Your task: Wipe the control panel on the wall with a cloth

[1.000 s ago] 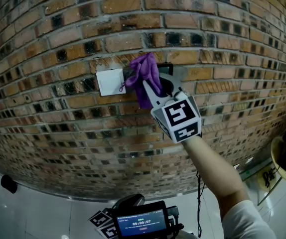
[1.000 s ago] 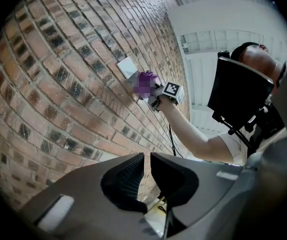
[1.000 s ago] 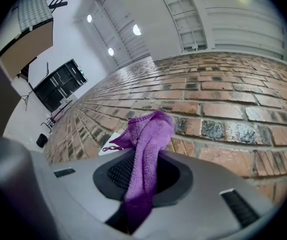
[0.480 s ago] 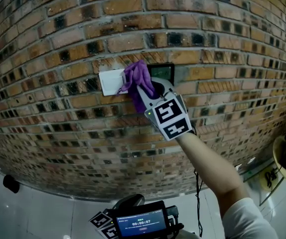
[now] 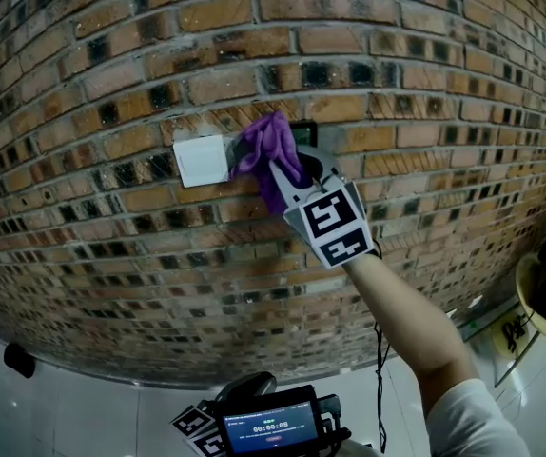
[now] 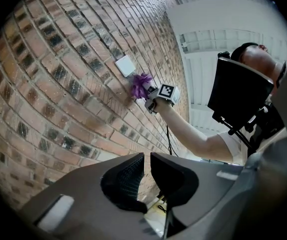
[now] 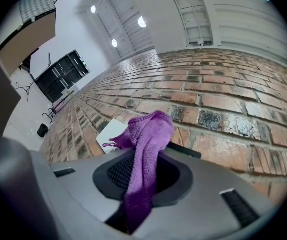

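Purple cloth (image 5: 271,149) is pinched in the closed jaws of the right gripper (image 5: 289,171). Its bunched end presses at the left edge of the dark control panel (image 5: 306,129), beside a white switch plate (image 5: 200,160). The left gripper (image 6: 146,170) hangs low, jaws drawn together on nothing. Rough brick (image 5: 111,255) could snag the cloth and drag it free, and pressing harder might scrape the jaw tips across the panel.

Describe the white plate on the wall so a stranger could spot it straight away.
On the brick wall, find the purple cloth clamped in the right gripper. Just left of it sits a square white plate, the only smooth pale patch among brown bricks; the panel beside it is dark.
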